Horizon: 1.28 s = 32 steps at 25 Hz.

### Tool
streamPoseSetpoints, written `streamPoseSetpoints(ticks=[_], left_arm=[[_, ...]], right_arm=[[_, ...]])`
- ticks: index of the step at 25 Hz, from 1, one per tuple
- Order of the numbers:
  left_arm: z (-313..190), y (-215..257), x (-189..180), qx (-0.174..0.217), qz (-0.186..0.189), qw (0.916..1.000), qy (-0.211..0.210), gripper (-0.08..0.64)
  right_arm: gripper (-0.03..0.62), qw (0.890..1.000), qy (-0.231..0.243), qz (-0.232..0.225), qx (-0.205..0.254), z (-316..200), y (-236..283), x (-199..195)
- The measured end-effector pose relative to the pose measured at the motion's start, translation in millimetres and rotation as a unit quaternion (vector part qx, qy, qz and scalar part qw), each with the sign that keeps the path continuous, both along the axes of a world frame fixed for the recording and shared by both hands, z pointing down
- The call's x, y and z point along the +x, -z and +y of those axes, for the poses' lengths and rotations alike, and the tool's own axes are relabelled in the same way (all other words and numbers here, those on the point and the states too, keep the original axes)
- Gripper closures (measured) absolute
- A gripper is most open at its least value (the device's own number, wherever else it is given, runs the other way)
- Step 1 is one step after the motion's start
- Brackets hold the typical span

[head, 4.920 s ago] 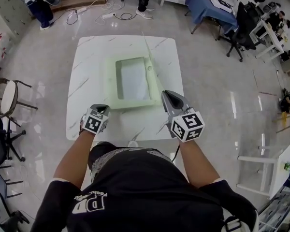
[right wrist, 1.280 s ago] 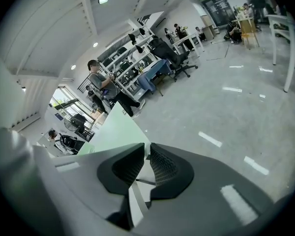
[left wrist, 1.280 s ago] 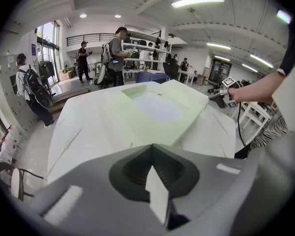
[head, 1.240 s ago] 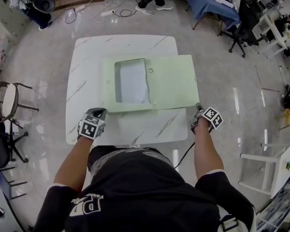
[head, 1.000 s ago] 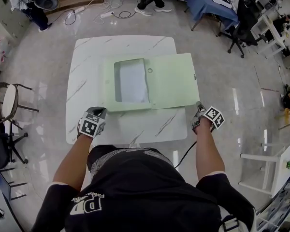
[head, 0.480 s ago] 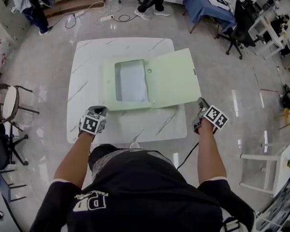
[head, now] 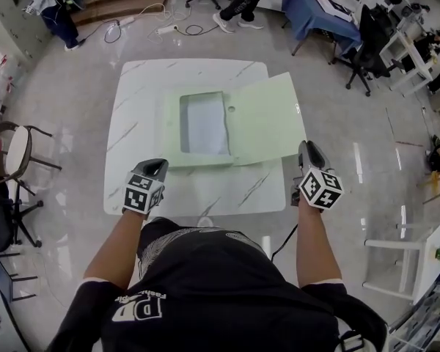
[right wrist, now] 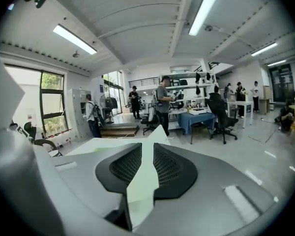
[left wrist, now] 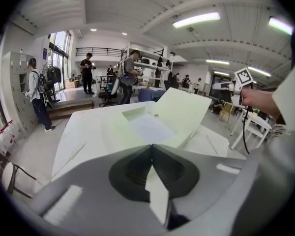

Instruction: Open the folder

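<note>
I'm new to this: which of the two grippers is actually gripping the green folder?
The right gripper: the folder's opened cover is pinched between its fingers. The left gripper is shut on nothing.

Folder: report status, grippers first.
Left gripper shut, at near-left corner of folder. Right gripper shut on right edge of cover. Folder open, cover tilted up. Nothing in the way.

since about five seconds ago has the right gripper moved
Yes. The right gripper, shut on the folder cover, went rightward: from over the table to beyond its right edge.
</note>
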<state>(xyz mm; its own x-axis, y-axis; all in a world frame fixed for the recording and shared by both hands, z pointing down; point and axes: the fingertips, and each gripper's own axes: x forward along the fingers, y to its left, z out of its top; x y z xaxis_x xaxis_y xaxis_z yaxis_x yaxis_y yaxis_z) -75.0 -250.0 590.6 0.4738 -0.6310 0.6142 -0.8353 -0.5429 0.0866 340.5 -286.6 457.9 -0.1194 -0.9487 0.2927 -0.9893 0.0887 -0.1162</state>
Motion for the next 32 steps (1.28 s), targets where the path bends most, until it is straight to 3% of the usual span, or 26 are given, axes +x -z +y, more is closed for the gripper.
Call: streamPoseSetpoints(ticks=[7,14,23,32], left_arm=[[12,56,17,0.045,0.064,0.9969,0.001,0.503],[28,105,29,0.072,0.113,0.9909,-0.006,0.503],[39,146,46,0.111,0.119,0.986,-0.033,0.503],[49,155,56,0.117,0.12,0.9846,-0.05,0.503]], right_arm=[[0.538,0.988,0.152,-0.04,0.0,16,15,-115],[0.568,0.967,0.247,-0.056,-0.011,37,21,-189],[0.592,0.948,0.315,-0.041,0.02,62,46,-235],[0.594,0.943,0.33,-0.019,0.028,72,45,-246]])
